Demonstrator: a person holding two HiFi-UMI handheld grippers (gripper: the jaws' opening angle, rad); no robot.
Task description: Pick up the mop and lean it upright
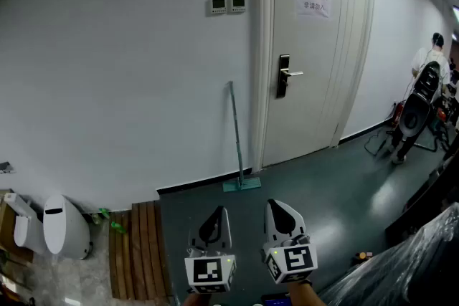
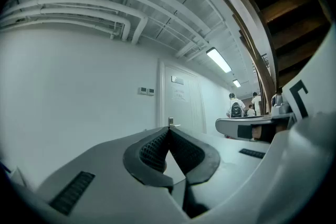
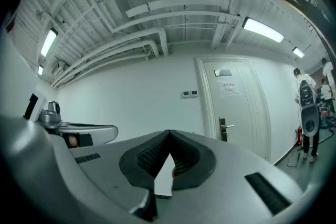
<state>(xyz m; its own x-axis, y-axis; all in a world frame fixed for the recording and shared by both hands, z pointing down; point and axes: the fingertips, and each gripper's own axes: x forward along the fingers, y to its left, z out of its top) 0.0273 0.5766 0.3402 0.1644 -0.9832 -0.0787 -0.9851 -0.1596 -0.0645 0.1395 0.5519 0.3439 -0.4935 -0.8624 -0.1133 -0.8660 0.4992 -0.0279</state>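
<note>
Left tongs (image 2: 168, 131), right tongs (image 3: 168, 134) closed, empty

The mop (image 1: 236, 134) was seen with a teal head (paler grey-green handle); wall (image 1: 107, 68) and door (image 1: 315, 104) were painted white, the floor (image 1: 323, 190) dark grey-green; black-and-white square markers were borne by the white left gripper (image 1: 216, 213) and right gripper (image 1: 277, 206)

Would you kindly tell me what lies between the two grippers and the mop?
Only bare dark floor, in the head view, separates the left gripper and right gripper from the mop.
</note>
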